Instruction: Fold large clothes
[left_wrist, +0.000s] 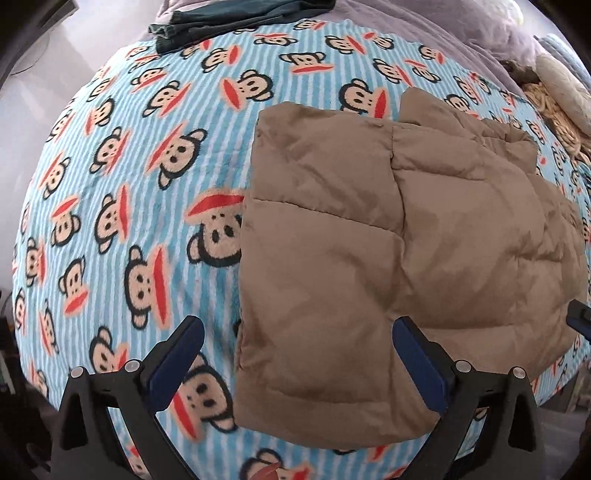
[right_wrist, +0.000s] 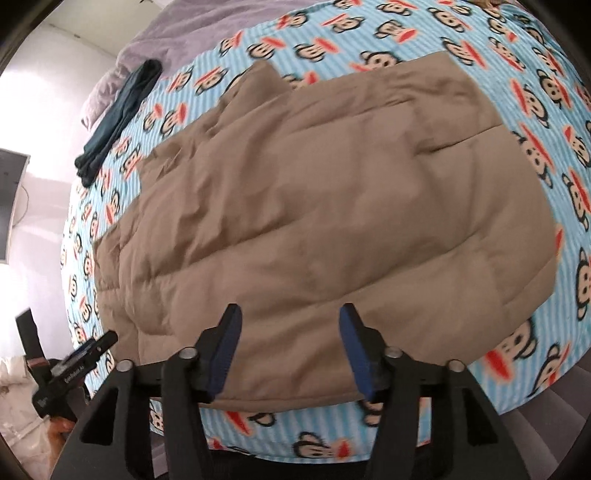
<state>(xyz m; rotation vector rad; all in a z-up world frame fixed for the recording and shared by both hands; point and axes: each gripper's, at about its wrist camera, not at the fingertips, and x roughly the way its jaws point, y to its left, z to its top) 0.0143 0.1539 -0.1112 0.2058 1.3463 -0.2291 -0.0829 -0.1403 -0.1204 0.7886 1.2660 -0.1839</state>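
Step in hand, as judged: release after a fold. Left gripper spread wide over the near edge of the tan puffer jacket, holding nothing; right gripper partly open, empty, above its near hem. Next grab: pinch both layers at a quilted seam, lift low, since slick padding may spring back. Jacket lies folded, puffy, on the monkey-print blanket on the bed

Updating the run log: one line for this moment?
jacket: folded, flat on blanket | left gripper: open, empty | right gripper: open, empty
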